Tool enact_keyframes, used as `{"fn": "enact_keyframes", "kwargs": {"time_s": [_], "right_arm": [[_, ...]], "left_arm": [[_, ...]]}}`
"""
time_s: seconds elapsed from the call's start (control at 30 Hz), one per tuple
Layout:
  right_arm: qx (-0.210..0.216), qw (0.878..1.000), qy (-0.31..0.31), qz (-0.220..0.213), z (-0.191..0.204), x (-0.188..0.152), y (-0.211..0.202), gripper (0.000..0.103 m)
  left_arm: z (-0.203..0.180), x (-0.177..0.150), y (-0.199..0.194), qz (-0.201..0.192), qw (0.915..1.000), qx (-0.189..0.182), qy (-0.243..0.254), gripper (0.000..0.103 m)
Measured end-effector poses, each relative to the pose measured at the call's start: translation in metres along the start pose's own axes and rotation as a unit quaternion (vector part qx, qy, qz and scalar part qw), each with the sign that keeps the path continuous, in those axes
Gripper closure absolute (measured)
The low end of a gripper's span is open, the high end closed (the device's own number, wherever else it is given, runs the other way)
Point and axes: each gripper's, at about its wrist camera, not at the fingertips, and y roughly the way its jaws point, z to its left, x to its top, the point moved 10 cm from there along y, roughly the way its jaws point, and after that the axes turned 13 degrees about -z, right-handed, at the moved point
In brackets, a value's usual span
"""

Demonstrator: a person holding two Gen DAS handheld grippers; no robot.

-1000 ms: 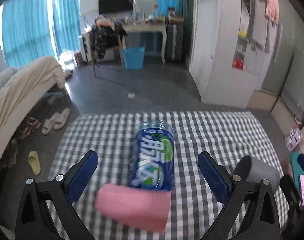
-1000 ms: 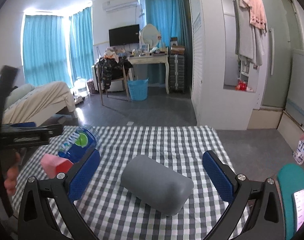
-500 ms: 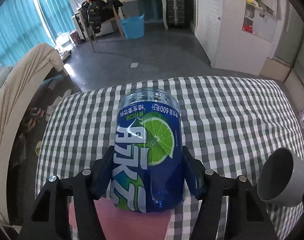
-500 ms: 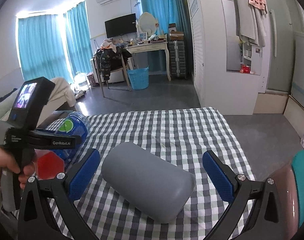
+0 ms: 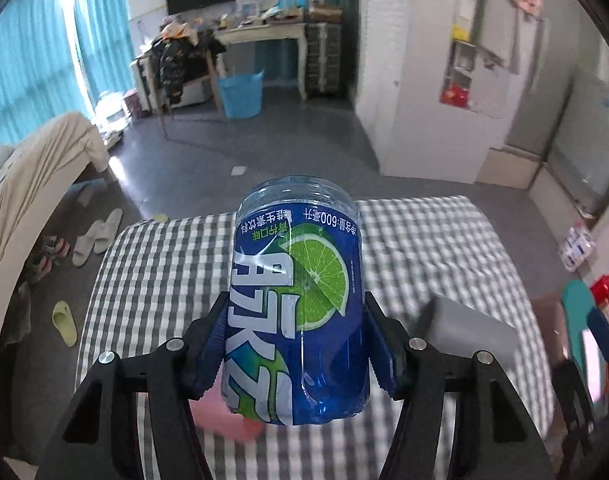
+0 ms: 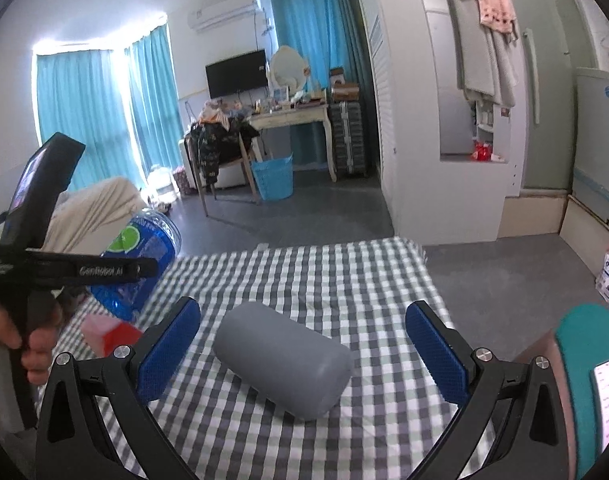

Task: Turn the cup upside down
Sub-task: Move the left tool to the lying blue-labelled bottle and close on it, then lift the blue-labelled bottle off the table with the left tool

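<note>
A blue plastic cup [image 5: 298, 308] with a lime label, its print upside down, sits between the fingers of my left gripper [image 5: 296, 344], which is shut on it. In the right wrist view the blue cup [image 6: 144, 248] is tilted, raised over the checked table [image 6: 344, 280] at the left. A grey cup [image 6: 284, 364] lies on its side on the cloth. My right gripper [image 6: 302, 314] stands open around the grey cup, apart from it. The left wrist view shows the grey cup [image 5: 470, 334] to the right.
A pink-red block [image 6: 108, 336] rests on the cloth under the blue cup. A person's hand [image 6: 36, 344] holds the left gripper's handle. A teal object with a phone [image 6: 584, 340] sits at the table's right edge. Beyond the far edge is open floor.
My left gripper went from open to shut on the blue cup and has raised and tilted it. The right gripper stays open over the grey cup, which has not moved.
</note>
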Motion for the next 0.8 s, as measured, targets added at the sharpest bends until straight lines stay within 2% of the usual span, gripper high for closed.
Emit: {"fn": "enact_keyframes", "kwargs": {"time_s": [0.2,0.33,0.53,0.8], "right_arm": [[-0.006,1.000,0.007,-0.024,-0.001,0.015,-0.046,0.000],[-0.011,1.000,-0.001,-0.023,-0.003,0.009,-0.072,0.000],[-0.026,1.000,-0.013,0.001,-0.008,-0.015,-0.086,0.000],[-0.032,0.999,-0.033,0.021,-0.005,-0.028,-0.082,0.000]], "left_arm": [[-0.016,-0.030,-0.047,0.003,0.9996,-0.022,-0.019,0.040],[-0.019,-0.073,-0.059,0.017,0.9991,-0.014,-0.036,0.040],[-0.023,-0.126,-0.054,0.043,0.9969,-0.008,-0.065,0.040],[-0.023,-0.140,-0.042,0.043,0.9965,-0.004,-0.072,0.037]]}}
